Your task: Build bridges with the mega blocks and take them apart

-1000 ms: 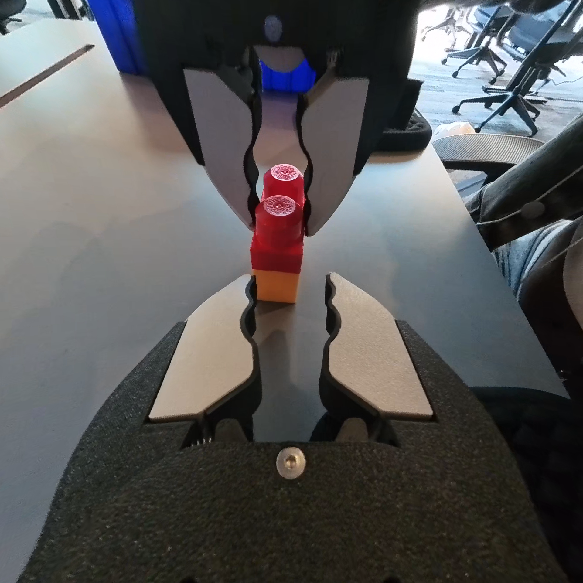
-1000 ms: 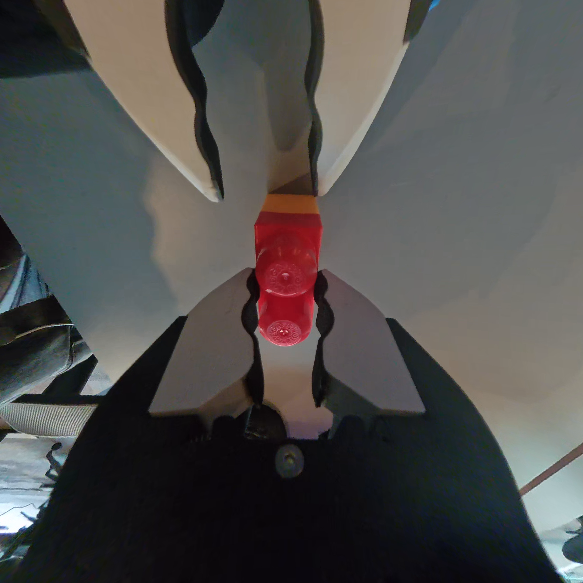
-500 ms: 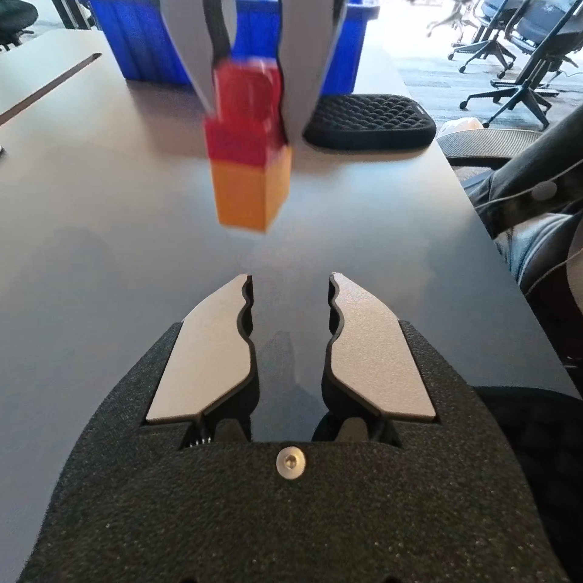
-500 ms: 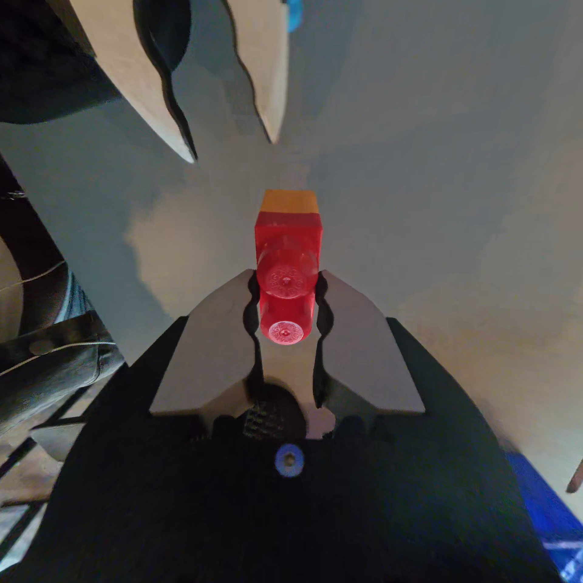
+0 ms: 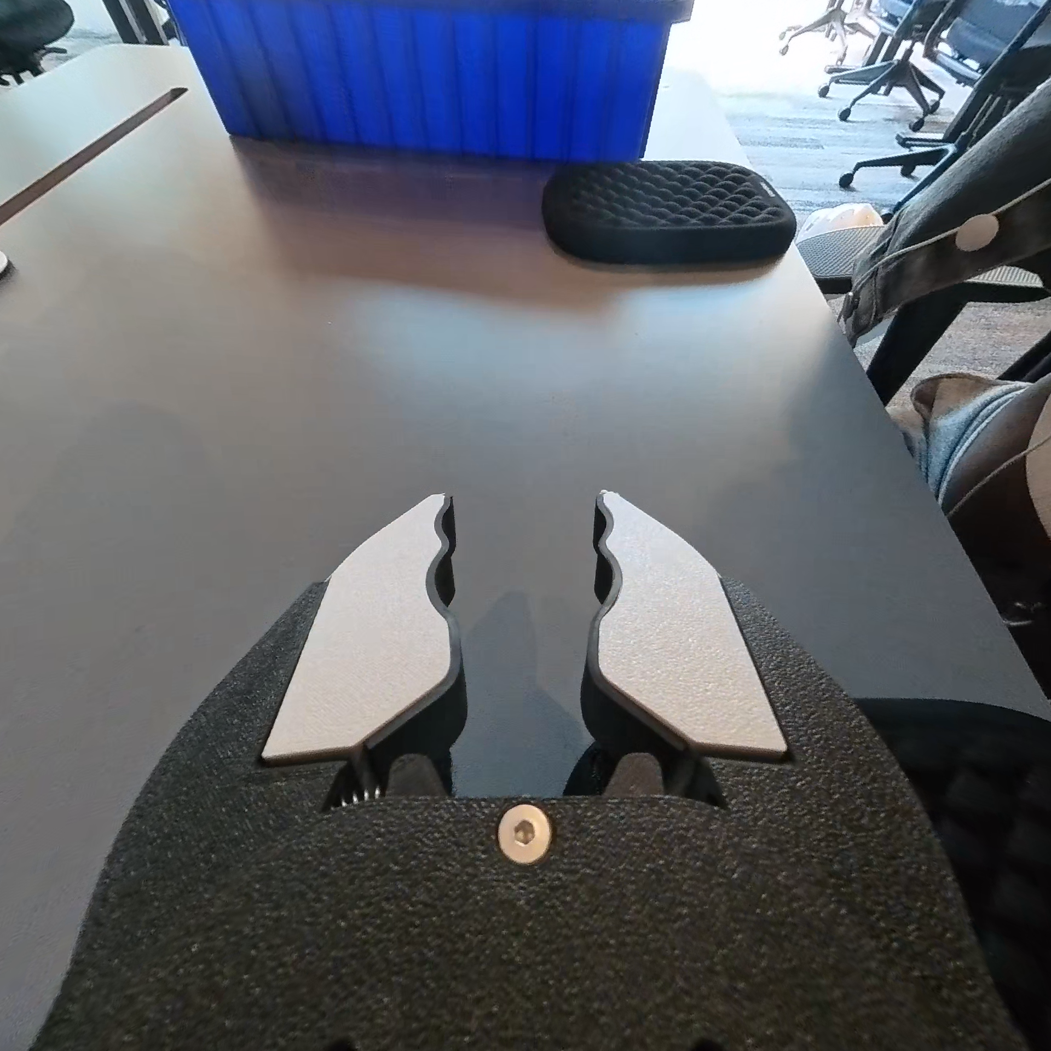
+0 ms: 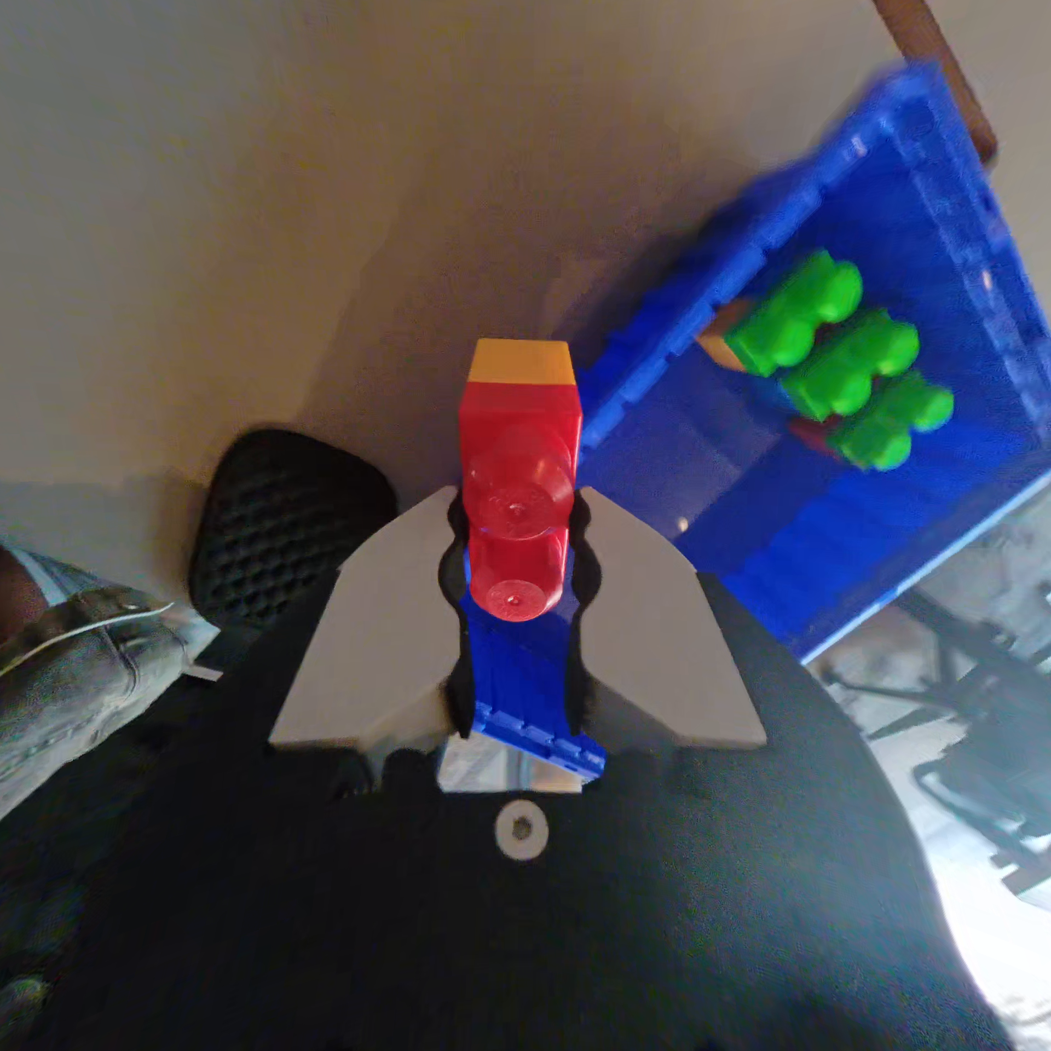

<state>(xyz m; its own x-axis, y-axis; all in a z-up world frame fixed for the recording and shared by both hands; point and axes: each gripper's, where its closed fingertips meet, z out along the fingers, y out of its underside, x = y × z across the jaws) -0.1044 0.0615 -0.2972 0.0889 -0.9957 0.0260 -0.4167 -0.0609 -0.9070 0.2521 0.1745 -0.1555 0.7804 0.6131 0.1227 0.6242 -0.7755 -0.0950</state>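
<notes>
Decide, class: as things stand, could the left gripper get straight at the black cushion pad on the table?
Probably yes. The left gripper is open and empty, and the table between it and the black cushion pad lies bare; the pad sits ahead, to its right, beside the blue bin.

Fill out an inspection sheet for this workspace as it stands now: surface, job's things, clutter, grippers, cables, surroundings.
Surface: dark table, bare ahead of the left gripper.
Job's things: red block with an orange block attached, held above the table; green blocks inside the blue bin.
Clutter: black padded cushion beside the bin.
Grippers: left gripper open and empty; right gripper shut on the red block's studs.
Cables: thin light cord across a person's jacket sleeve at the right edge; none on the table.
Surroundings: office chairs on carpet beyond the table.
</notes>
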